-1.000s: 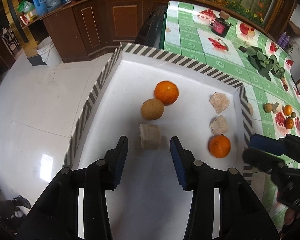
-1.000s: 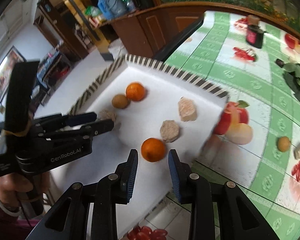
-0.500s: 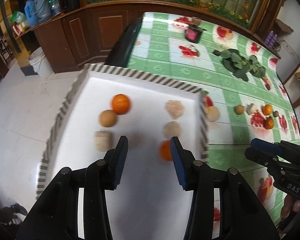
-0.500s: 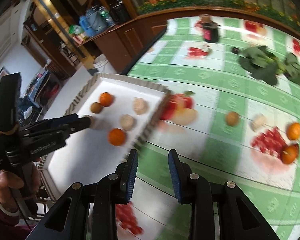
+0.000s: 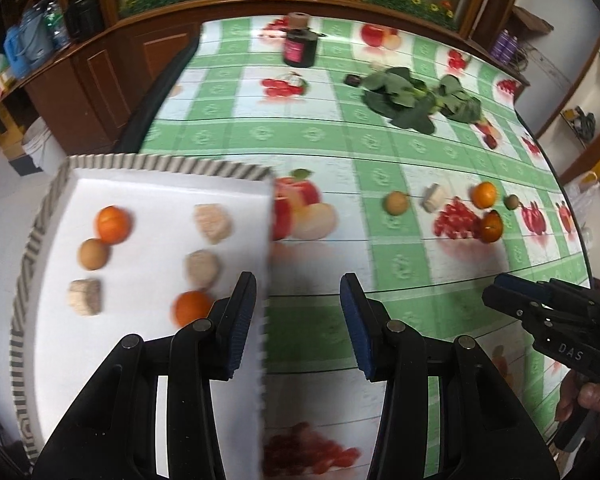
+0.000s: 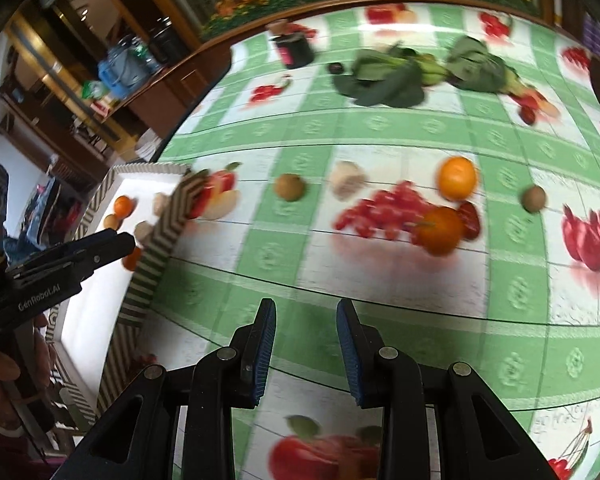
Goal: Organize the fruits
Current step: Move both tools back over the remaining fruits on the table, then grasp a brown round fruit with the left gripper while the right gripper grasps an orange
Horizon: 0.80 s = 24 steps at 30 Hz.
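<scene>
A white tray (image 5: 148,184) with a striped rim sits at the table's left and holds two oranges (image 5: 113,224), a brown round fruit (image 5: 93,254) and three pale chunks (image 5: 213,223). On the green tablecloth to the right lie a brown fruit (image 6: 289,187), a pale chunk (image 6: 346,179), two oranges (image 6: 456,178) and a small brown fruit (image 6: 534,199). My left gripper (image 5: 298,322) is open and empty above the tray's right edge. My right gripper (image 6: 306,350) is open and empty above the cloth, short of the loose fruit.
Leafy greens (image 5: 416,100) and a dark jar (image 5: 300,46) lie at the far side of the table. A wooden counter (image 5: 100,72) stands behind on the left. The tablecloth carries printed fruit pictures.
Both grippers have swung to the right, away from over the tray toward the loose fruit on the cloth. Both stay open and empty.
</scene>
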{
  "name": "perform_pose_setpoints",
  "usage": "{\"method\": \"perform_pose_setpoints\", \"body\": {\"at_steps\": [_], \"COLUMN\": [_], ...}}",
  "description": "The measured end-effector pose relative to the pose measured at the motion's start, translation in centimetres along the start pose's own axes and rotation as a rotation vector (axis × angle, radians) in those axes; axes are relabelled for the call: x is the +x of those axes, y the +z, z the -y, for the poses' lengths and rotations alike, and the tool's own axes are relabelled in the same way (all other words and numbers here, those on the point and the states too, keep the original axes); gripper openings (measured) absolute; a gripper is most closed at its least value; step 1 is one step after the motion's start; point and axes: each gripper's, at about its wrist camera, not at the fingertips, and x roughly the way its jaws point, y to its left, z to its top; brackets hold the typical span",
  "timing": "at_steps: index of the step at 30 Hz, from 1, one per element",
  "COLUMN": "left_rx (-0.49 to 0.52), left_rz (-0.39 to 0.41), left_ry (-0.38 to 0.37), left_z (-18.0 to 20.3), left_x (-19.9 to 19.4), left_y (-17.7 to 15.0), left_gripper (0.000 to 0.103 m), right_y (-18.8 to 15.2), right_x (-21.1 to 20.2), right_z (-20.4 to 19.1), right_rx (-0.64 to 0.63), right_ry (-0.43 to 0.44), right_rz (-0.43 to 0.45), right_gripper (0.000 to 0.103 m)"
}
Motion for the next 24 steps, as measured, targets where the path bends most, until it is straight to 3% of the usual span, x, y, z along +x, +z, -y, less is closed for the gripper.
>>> {"method": "perform_pose_setpoints", "body": {"at_steps": [13, 24], "left_rx": [0.06, 0.133], "left_rz": [-0.032, -0.066], "left_ry": [-0.094, -0.113], "left_z": [5.2, 7.1], "left_x": [3.7, 7.2], "left_y": [2.9, 4.9], "left_gripper": [0.043, 0.043], "right_y": [1.6, 3.6], "right_x": [-0.6, 1.4], "right_z": [6.9, 7.3], "right_rx": [0.082, 0.072], "right_ry": [-0.069, -0.033], "right_rz": [0.019, 0.014], "right_gripper": [0.031, 0.032]}}
